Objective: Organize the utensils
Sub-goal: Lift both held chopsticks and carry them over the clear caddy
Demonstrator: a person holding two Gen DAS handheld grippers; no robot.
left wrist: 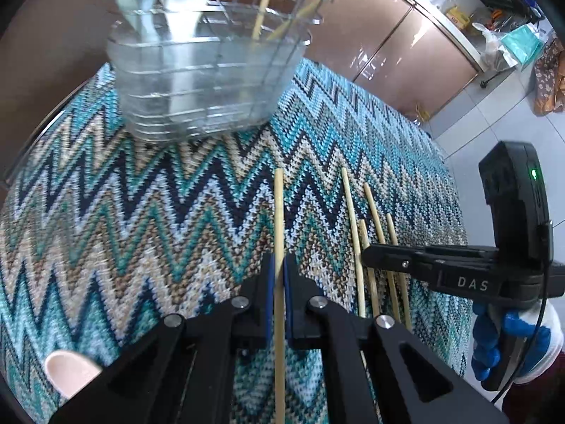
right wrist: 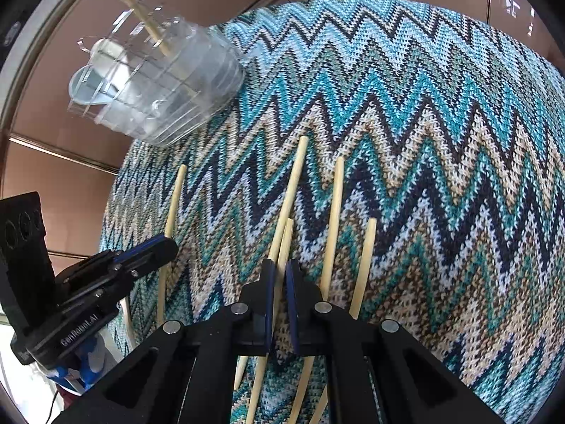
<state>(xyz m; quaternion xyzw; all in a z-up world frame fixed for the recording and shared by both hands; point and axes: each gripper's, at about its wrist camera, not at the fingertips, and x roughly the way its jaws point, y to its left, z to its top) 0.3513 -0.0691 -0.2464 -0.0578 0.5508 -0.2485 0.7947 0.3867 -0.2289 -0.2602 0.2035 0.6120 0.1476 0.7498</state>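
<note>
My left gripper (left wrist: 279, 259) is shut on one bamboo chopstick (left wrist: 279, 208), which runs straight out between its blue pads above the zigzag cloth (left wrist: 141, 194). Ahead stands a clear plastic utensil holder (left wrist: 208, 70) with two chopsticks and white spoons in it. My right gripper (right wrist: 279, 266) is shut on a chopstick (right wrist: 288, 235) from the loose group lying on the cloth (right wrist: 423, 141), and a longer chopstick (right wrist: 298, 162) lies right beside it. In the right wrist view the left gripper (right wrist: 168, 243) with its chopstick (right wrist: 175, 194) is at the left, below the holder (right wrist: 159, 84).
Several more chopsticks (left wrist: 374, 219) lie side by side on the cloth under the right gripper (left wrist: 366, 258), which a blue-and-white gloved hand (left wrist: 494, 339) holds. Brown glossy cabinet doors (left wrist: 381, 46) stand behind the table. A cluttered shelf (left wrist: 494, 24) and tiled floor (left wrist: 473, 123) are at the right.
</note>
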